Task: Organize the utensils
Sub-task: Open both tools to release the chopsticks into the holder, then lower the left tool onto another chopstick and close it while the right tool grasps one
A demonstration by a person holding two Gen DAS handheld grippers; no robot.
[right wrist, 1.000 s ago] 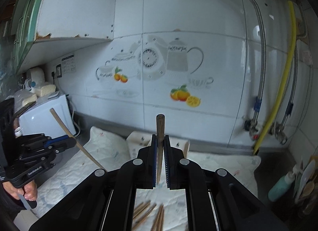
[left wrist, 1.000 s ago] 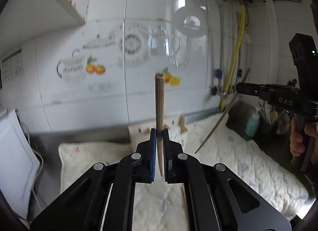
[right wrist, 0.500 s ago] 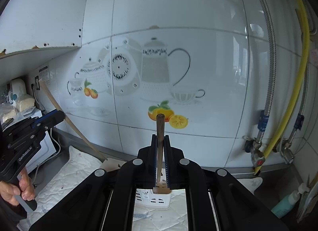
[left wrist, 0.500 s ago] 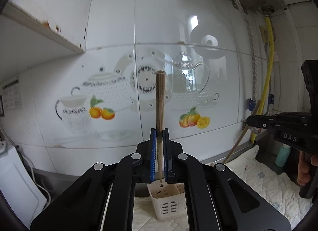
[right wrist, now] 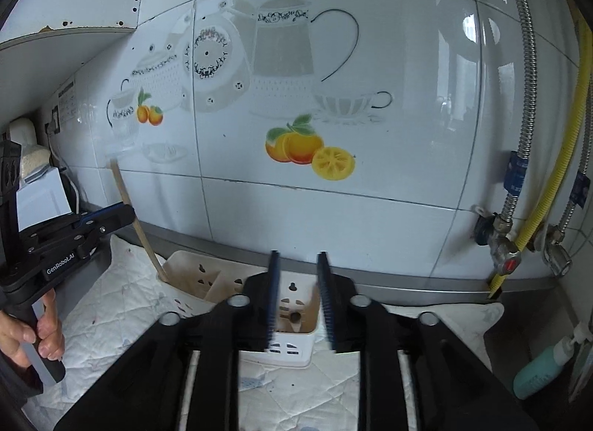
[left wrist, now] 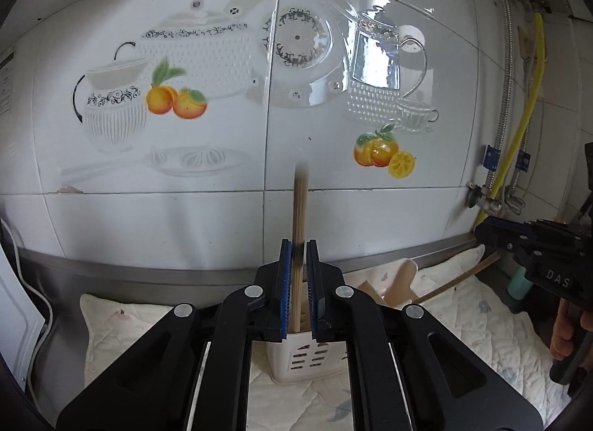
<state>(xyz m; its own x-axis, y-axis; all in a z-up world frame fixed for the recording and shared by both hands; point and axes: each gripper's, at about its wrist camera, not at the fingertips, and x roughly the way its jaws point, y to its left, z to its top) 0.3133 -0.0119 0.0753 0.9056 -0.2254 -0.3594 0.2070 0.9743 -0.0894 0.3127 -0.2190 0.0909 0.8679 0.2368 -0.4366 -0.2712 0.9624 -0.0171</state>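
A cream plastic utensil holder (left wrist: 304, 358) stands on a quilted cloth by the tiled wall; it also shows in the right wrist view (right wrist: 296, 344). My left gripper (left wrist: 298, 293) has its jaws slightly parted around an upright wooden chopstick (left wrist: 299, 216), blurred, its lower end in the holder. In the right wrist view that chopstick (right wrist: 137, 223) leans into the holder's left compartment by the left gripper (right wrist: 111, 217). My right gripper (right wrist: 298, 301) is open and empty above the holder. A chopstick end (right wrist: 295, 316) sits down inside the holder. The right gripper also shows in the left wrist view (left wrist: 493, 238).
A quilted white cloth (right wrist: 118, 305) covers the counter. A teal bottle (right wrist: 541, 371) stands at the right. A yellow hose (right wrist: 556, 156) and metal pipes with valves run down the wall. A white appliance (right wrist: 40, 197) stands at the left.
Both grippers came down to the holder. The right gripper opened and its chopstick dropped into the holder. The left jaws parted slightly and its chopstick slid down.
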